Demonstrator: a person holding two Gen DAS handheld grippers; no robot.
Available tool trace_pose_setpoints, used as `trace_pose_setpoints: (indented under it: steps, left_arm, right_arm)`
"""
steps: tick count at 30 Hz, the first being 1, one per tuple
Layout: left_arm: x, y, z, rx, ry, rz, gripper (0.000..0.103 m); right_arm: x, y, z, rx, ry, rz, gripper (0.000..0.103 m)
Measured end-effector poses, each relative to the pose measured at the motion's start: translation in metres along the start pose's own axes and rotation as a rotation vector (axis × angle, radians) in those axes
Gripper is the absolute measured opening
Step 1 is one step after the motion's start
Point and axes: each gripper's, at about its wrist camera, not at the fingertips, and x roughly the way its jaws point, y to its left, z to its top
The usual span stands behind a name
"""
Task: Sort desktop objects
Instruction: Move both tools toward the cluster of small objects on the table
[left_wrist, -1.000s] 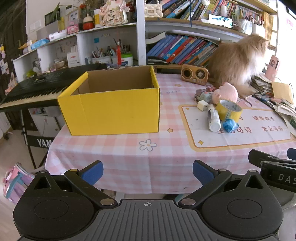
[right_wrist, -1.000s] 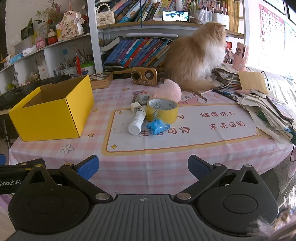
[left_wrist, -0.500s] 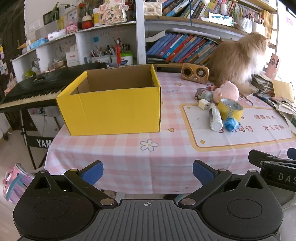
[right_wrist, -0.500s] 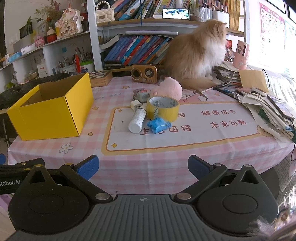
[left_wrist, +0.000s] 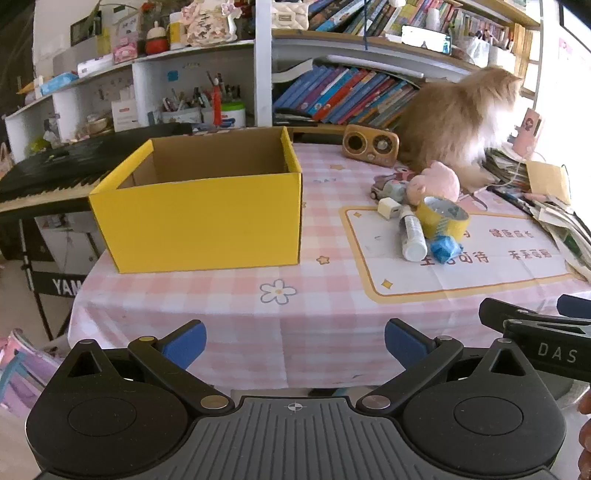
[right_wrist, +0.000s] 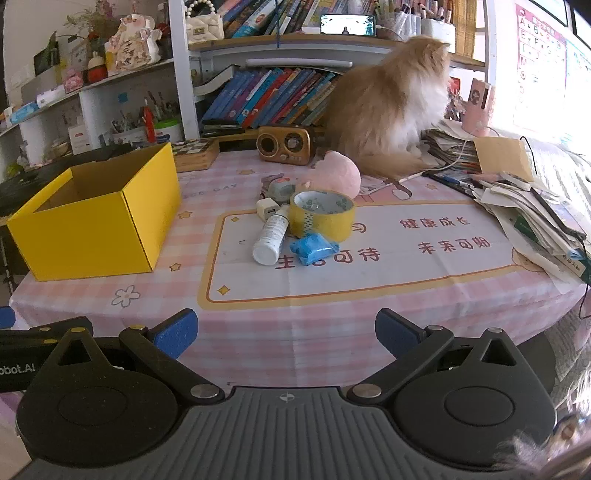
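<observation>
We hold our left gripper (left_wrist: 293, 341) and our right gripper (right_wrist: 286, 330) low, just off the near edge of the table (right_wrist: 332, 317); both are wide open and hold nothing; nothing is sorted yet, we think, because the yellow box (left_wrist: 207, 218) looks empty from here, though we cannot see its whole floor. The things to sort lie in a little heap on the printed mat (right_wrist: 424, 266), well apart from the box: a roll of yellow tape (right_wrist: 322, 215), a white bottle (right_wrist: 271, 236) lying on its side and touching the tape, a blue crumpled packet (right_wrist: 314, 250) just in front of the tape, a small white charger (right_wrist: 267, 208), a little toy car (right_wrist: 279, 188) and a pink plush toy (right_wrist: 338, 175) behind them. To do this step well, we think we should pick the near, loose thing first, like the blue packet or the bottle; we bring the right gripper in low and straight, with one finger on each side; we close gently so the bottle does not roll away; the tape may get bumped, so we go slowly. A fluffy cat (right_wrist: 388, 99) sits at the back of the table, near the heap; we should keep our moves calm so we do not scare it.
</observation>
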Motion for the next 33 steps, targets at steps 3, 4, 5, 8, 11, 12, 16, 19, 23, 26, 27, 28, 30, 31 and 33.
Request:
trace_pose_setpoints:
  steps: [3,4,5,8,11,12,16,19,23,26,27,28,30,31,33]
  left_arm:
    - [0.002,-0.002,0.002,0.007,-0.001,-0.011,0.103]
    - [0.003,-0.003,0.002,0.011,-0.002,-0.015,0.103]
    - [0.004,-0.004,0.002,0.015,-0.002,-0.021,0.103]
    - [0.005,-0.009,0.003,0.032,-0.019,-0.045,0.103]
    - [0.01,-0.015,0.006,0.042,-0.015,-0.067,0.103]
    - [0.012,-0.017,0.007,0.041,-0.011,-0.075,0.103]
    - [0.019,-0.026,0.013,0.039,-0.006,-0.102,0.103]
    - [0.027,-0.036,0.018,0.043,0.008,-0.117,0.103]
    - [0.037,-0.05,0.025,0.043,0.016,-0.128,0.103]
    - [0.045,-0.059,0.03,0.037,0.023,-0.13,0.103]
    - [0.048,-0.062,0.032,0.033,0.026,-0.129,0.103]
    - [0.051,-0.064,0.034,0.029,0.028,-0.127,0.103]
    - [0.057,-0.07,0.038,0.021,0.033,-0.12,0.103]
    - [0.059,-0.073,0.039,0.017,0.033,-0.116,0.103]
    - [0.066,-0.078,0.043,0.007,0.038,-0.105,0.103]
  right_arm:
    - [0.001,-0.002,0.0,0.003,0.001,-0.009,0.103]
    - [0.003,-0.001,0.001,0.003,0.003,-0.012,0.103]
    - [0.003,0.0,0.002,0.003,0.004,-0.014,0.103]
    - [0.003,-0.002,0.001,0.004,0.007,-0.022,0.103]
    - [0.005,-0.008,0.002,0.014,0.012,-0.032,0.103]
    - [0.007,-0.013,0.002,0.019,0.017,-0.038,0.103]
    - [0.012,-0.019,0.007,0.024,0.028,-0.042,0.103]
    - [0.017,-0.025,0.011,0.027,0.038,-0.043,0.103]
    - [0.027,-0.038,0.017,0.031,0.051,-0.05,0.103]
    - [0.037,-0.049,0.024,0.029,0.061,-0.049,0.103]
    - [0.042,-0.054,0.028,0.025,0.067,-0.046,0.103]
    - [0.044,-0.056,0.03,0.022,0.07,-0.043,0.103]
    - [0.051,-0.06,0.034,0.017,0.076,-0.035,0.103]
    - [0.055,-0.064,0.037,0.013,0.08,-0.029,0.103]
    - [0.062,-0.07,0.041,0.007,0.084,-0.02,0.103]
